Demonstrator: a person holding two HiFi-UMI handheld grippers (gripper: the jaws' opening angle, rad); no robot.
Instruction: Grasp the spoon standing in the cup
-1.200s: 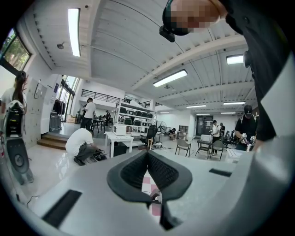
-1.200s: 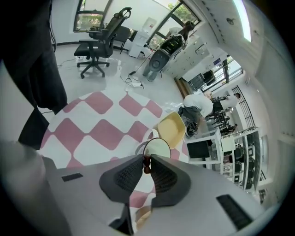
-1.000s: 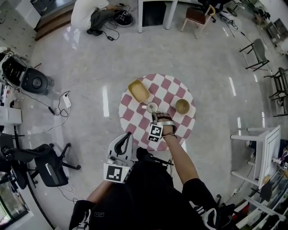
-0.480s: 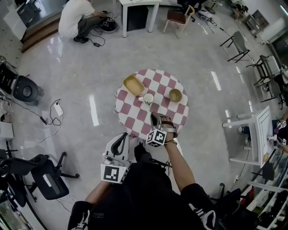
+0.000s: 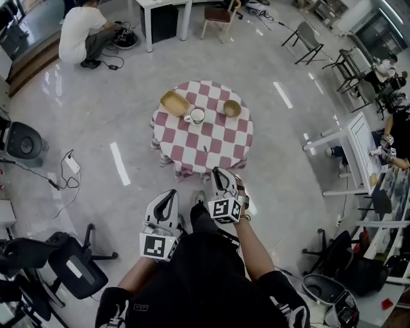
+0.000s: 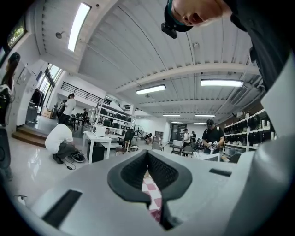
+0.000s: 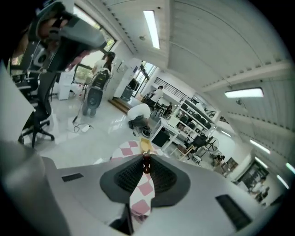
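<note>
The white cup [image 5: 197, 116] stands on the round red-and-white checked table [image 5: 211, 144], between a yellow oblong bowl [image 5: 175, 102] and a round wooden bowl [image 5: 232, 107]. My right gripper [image 5: 217, 172] hangs short of the table's near edge, well back from the cup. In the right gripper view its jaws [image 7: 146, 160] stand almost together on a small dark red spoon [image 7: 146, 164], seen end-on. My left gripper [image 5: 172, 194] is held close to my body, its jaws [image 6: 147, 154] shut with nothing in them. The checked cloth [image 6: 153, 191] shows through their slit.
A person [image 5: 80, 32] crouches by cables at the far left beside a white desk [image 5: 163, 8]. An office chair [image 5: 70, 259] stands at my left and a white table [image 5: 355, 144] at the right. Chairs [image 5: 307, 38] and other people line the far side.
The right gripper has drawn back from the cup toward my body. I have moved away from the table, which now lies farther off. The left gripper has stayed by my body.
</note>
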